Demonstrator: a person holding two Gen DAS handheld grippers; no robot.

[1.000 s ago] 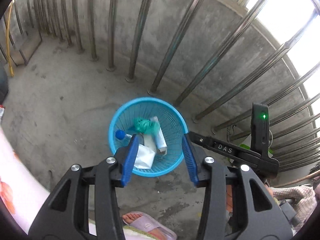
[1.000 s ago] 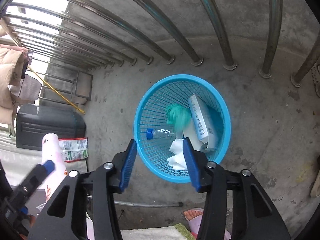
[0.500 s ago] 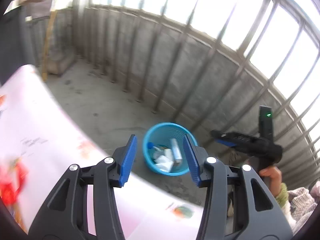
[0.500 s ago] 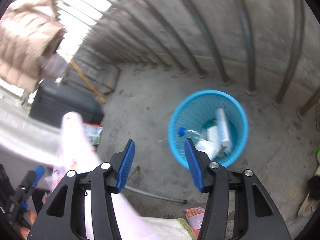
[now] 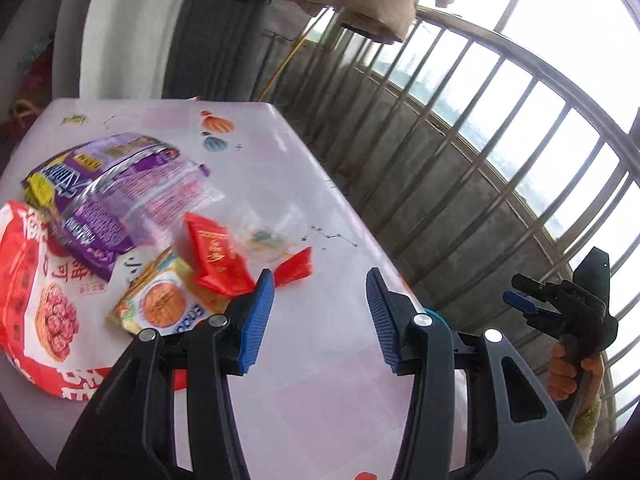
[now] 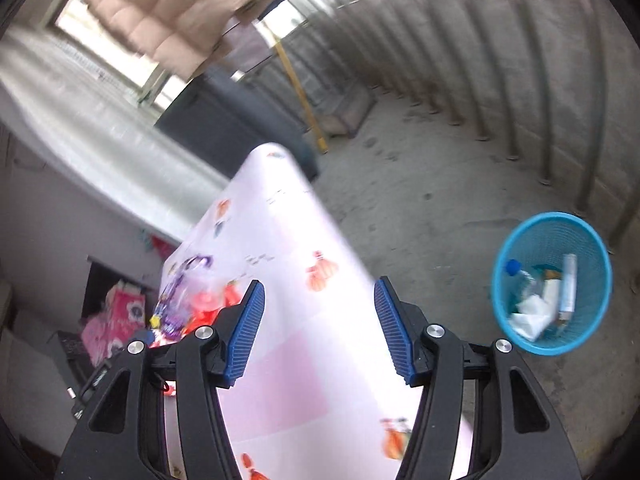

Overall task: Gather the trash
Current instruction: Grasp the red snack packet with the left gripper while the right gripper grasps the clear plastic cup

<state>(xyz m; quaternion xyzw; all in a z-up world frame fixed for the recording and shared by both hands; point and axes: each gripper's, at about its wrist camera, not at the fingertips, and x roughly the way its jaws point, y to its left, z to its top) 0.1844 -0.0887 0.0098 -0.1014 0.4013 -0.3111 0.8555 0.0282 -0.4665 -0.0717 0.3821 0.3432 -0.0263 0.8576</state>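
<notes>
Trash lies on a table with a pink-and-white cloth point(image 5: 320, 380): a purple bag point(image 5: 108, 196), a red-and-white snack bag point(image 5: 36, 308), a yellow-orange packet point(image 5: 160, 300), a red packet point(image 5: 216, 256), a small red wrapper point(image 5: 294, 268) and a clear plastic piece point(image 5: 264, 232). My left gripper point(image 5: 319, 280) hangs open and empty over the cloth, just right of the pile. My right gripper point(image 6: 320, 286) is open and empty above the table's near end point(image 6: 304, 360); the left wrist view shows it point(image 5: 514, 290) in a hand beyond the table's right edge. On the floor to the right stands the blue mesh basket point(image 6: 516, 336), holding a bottle, a box and tissue.
A metal railing on a concrete kerb point(image 5: 460, 152) runs past the table's right side. A beige quilted coat point(image 6: 180, 12) hangs overhead. A dark bin point(image 6: 224, 128) and a yellow pole point(image 6: 300, 92) stand beyond the table. Bare concrete floor point(image 6: 420, 208) lies between table and basket.
Both grippers rose from above the basket and swung left to the table. The trash pile has come into the left wrist view, and the basket has slid to the right edge of the right wrist view.
</notes>
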